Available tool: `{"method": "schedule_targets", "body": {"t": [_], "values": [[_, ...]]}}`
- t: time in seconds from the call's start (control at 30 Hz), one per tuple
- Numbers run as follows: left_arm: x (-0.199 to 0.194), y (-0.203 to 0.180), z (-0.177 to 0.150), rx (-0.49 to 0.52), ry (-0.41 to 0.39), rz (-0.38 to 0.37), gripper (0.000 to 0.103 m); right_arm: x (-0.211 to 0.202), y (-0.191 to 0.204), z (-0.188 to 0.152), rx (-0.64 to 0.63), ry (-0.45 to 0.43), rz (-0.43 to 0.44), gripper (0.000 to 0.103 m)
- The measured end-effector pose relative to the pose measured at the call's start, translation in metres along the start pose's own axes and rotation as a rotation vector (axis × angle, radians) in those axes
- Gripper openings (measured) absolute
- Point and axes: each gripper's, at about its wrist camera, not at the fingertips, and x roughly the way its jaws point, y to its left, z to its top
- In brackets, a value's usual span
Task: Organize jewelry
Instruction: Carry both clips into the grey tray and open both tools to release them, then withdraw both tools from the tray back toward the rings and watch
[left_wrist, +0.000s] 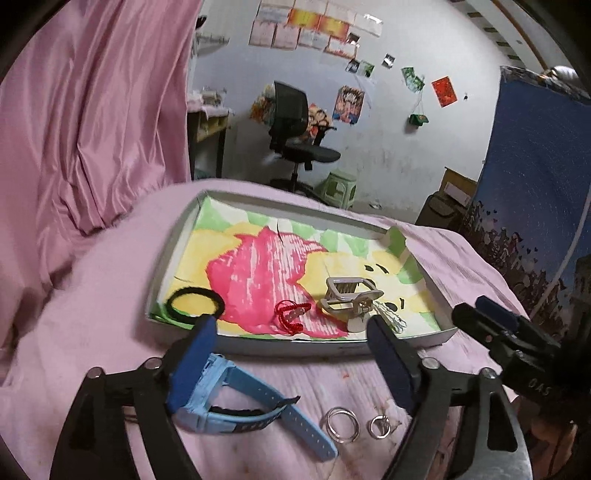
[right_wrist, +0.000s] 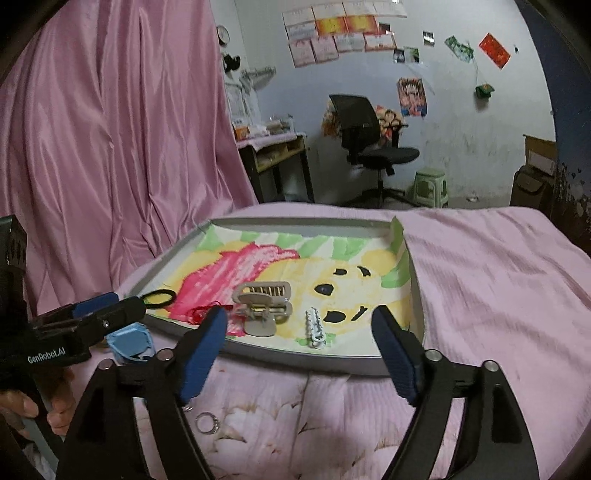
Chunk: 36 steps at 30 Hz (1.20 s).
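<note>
A shallow white tray lined with a painted paper lies on the pink bedcover. In it are a black hair tie, a red cord, a beige claw clip and a small white clip. In front of the tray lie a light blue watch and two silver rings. My left gripper is open wide, its left finger over the watch face. My right gripper is open above the tray's near rim, holding nothing. The claw clip and white clip sit just beyond it.
Pink curtains hang at the left. Beyond the bed stand an office chair, a green stool and a desk. A blue printed cloth hangs at the right. A hand holds the left gripper's handle.
</note>
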Motion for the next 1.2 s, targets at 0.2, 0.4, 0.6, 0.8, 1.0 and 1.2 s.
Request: {"method": "schedule_targets", "body": {"t": [0.2, 0.4, 0.6, 0.8, 1.0, 1.2], "values": [[-0.028, -0.002, -0.010, 0.034, -0.079, 0.020, 0.096, -0.029, 0.003, -0.006, 0.005, -0.072, -0.007, 0.092], [-0.054, -0.002, -0.021, 0.047, -0.147, 0.024, 0.098, -0.055, 0.010, -0.018, -0.012, -0.118, -0.010, 0.094], [-0.074, -0.001, -0.033, 0.056, -0.183, 0.031, 0.098, -0.076, 0.019, -0.028, -0.060, -0.146, -0.016, 0.094], [-0.092, -0.001, -0.048, 0.079, -0.206, 0.036, 0.099, -0.092, 0.027, -0.038, -0.096, -0.157, -0.009, 0.094], [-0.101, -0.001, -0.060, 0.098, -0.204, 0.040, 0.099, -0.102, 0.032, -0.051, -0.119, -0.153, -0.011, 0.094], [-0.106, 0.004, -0.067, 0.094, -0.192, 0.038, 0.099, -0.104, 0.033, -0.061, -0.130, -0.131, -0.018, 0.094]]}}
